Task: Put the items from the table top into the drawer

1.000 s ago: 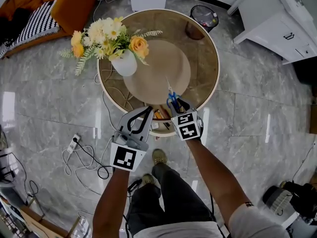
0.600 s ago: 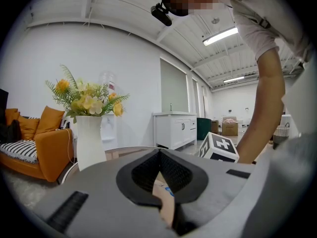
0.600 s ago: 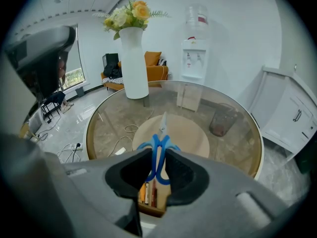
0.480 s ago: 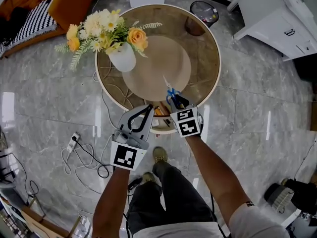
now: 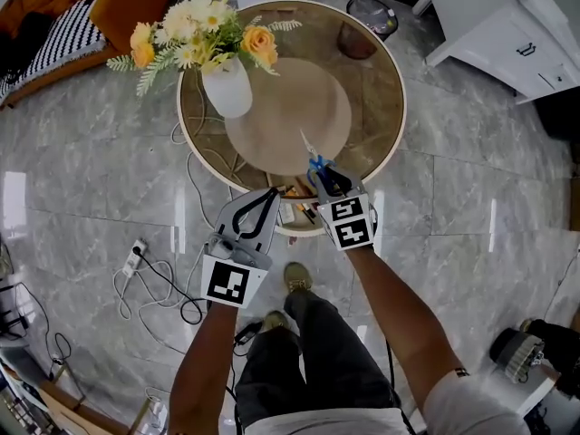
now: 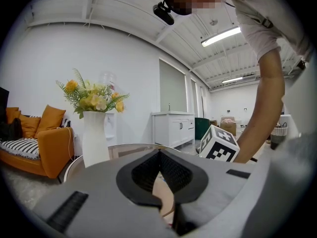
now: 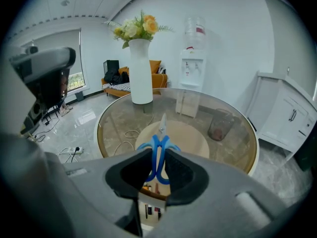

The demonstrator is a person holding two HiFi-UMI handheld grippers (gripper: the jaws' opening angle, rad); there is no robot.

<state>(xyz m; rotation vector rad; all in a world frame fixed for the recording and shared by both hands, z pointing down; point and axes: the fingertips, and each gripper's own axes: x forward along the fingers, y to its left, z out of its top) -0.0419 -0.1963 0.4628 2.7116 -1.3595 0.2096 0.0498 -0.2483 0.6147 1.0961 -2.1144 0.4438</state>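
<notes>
Blue-handled scissors (image 5: 317, 164) lie at the near edge of the round glass table (image 5: 391, 84), blades pointing away from me. My right gripper (image 5: 328, 180) is shut on their handles; in the right gripper view the scissors (image 7: 158, 150) stand between the pads of the right gripper (image 7: 158, 170). Below the table's near rim an open drawer (image 5: 292, 214) holds several small items, and it also shows in the right gripper view as the drawer (image 7: 150, 206). My left gripper (image 5: 271, 195) is shut beside the drawer's left end, and in its own view nothing lies between the tips of the left gripper (image 6: 159, 155).
A white vase of yellow flowers (image 5: 227, 89) stands at the table's far left. A brown bin (image 5: 356, 54) shows through the glass. A white cabinet (image 5: 517, 43) is at the far right, an orange sofa (image 5: 118, 7) at the far left. A power strip with cables (image 5: 136, 261) lies on the floor to my left.
The right jaws have come together on the scissors' handles. The left gripper has shifted slightly toward the drawer.
</notes>
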